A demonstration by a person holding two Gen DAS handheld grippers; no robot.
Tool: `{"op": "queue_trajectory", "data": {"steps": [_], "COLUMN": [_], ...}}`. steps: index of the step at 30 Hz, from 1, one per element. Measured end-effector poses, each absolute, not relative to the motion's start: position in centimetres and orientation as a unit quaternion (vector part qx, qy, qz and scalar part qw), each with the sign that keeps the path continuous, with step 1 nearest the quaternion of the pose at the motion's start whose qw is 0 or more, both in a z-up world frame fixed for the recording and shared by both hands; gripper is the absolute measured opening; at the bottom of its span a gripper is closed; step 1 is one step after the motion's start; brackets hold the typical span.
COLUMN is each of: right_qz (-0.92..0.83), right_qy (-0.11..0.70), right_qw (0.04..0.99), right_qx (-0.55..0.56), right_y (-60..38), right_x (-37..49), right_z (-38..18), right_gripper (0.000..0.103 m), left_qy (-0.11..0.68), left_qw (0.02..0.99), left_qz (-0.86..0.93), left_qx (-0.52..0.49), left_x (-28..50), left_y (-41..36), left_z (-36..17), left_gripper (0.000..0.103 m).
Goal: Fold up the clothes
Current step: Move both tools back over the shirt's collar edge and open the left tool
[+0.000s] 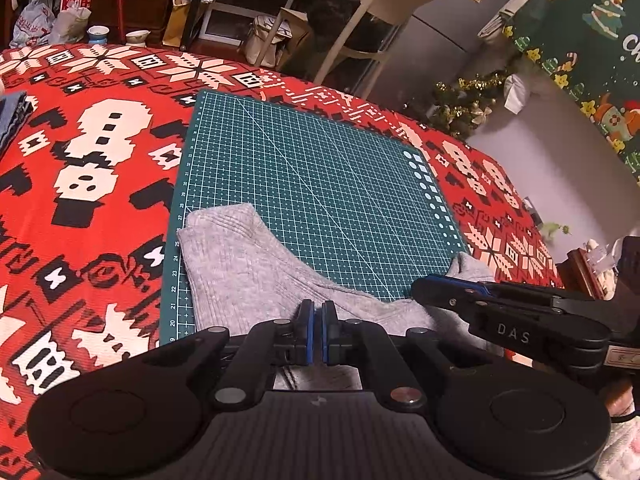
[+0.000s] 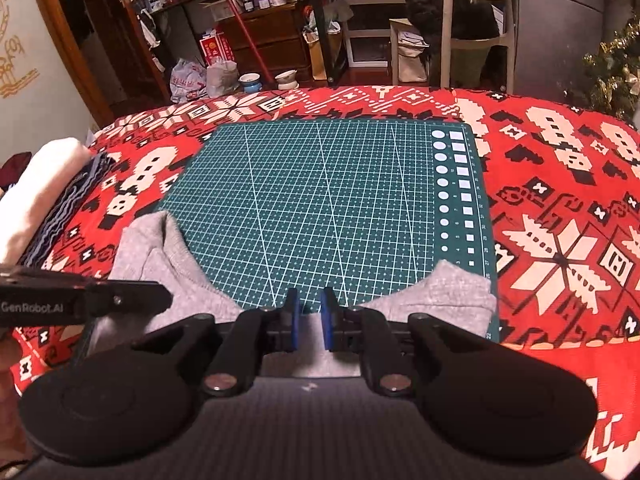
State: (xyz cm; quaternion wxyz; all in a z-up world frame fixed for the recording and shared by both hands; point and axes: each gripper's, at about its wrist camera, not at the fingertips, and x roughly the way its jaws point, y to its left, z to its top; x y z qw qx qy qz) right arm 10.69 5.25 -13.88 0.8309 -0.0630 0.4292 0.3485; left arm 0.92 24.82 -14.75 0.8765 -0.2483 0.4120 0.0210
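A grey knit garment [image 1: 240,264] lies across the near part of the green cutting mat [image 1: 320,180]. Its far edge sags in a curve toward me, and both ends trail farther out on the mat. My left gripper [image 1: 318,320] is shut, its blue pads pinching the garment close to that far edge. My right gripper [image 2: 310,312] holds the same garment [image 2: 452,296] at the lowest point of the curve, with its pads a narrow gap apart. In the left wrist view the right gripper [image 1: 418,290] reaches in from the right. The left gripper [image 2: 166,298] shows at the left of the right wrist view.
A red patterned blanket [image 2: 560,200] covers the table under the mat [image 2: 320,200]. Folded clothes, white on top [image 2: 40,192], are stacked at the left edge. A chair [image 1: 380,8], shelves and bags stand beyond the far edge. A small decorated tree [image 1: 468,108] is at the right.
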Motion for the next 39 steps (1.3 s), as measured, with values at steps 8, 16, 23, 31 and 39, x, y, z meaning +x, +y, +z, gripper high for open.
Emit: {"op": "queue_trajectory", "data": {"steps": [8,16,23,31,39], "right_qz": [0.369,0.372,0.37,0.358,0.326], "right_qy": [0.412,0.418,0.41,0.409,0.422], "right_qw": [0.831,0.826,0.831,0.837,0.844], "right_qx": [-0.059,-0.072,-0.062,-0.065,-0.061], "right_y": [5.3,7.4,6.9,3.2,-0.8], "right_x": [8.5,7.6,7.3,4.5,2.8], "right_z": [-12.5,-14.2,-13.0,-11.6,-11.1], "right_gripper": [0.014,0.017,0.017,0.018,0.018], "left_qy": [0.398,0.398,0.389,0.401,0.405], "left_qw": [0.883,0.885,0.888,0.873,0.877], "left_qz": [0.015,0.022,0.059,0.079,0.075], "left_qx": [-0.248,-0.242,-0.238,-0.267,-0.247], "left_x": [-0.3,-1.3,-4.0,-5.7,-4.8], "left_y": [24.8,24.5,26.1,27.5,26.1], "left_z": [-13.7,-13.5,-12.9,-14.7,-14.8], "left_gripper": [0.004,0.004,0.017,0.031,0.025]}}
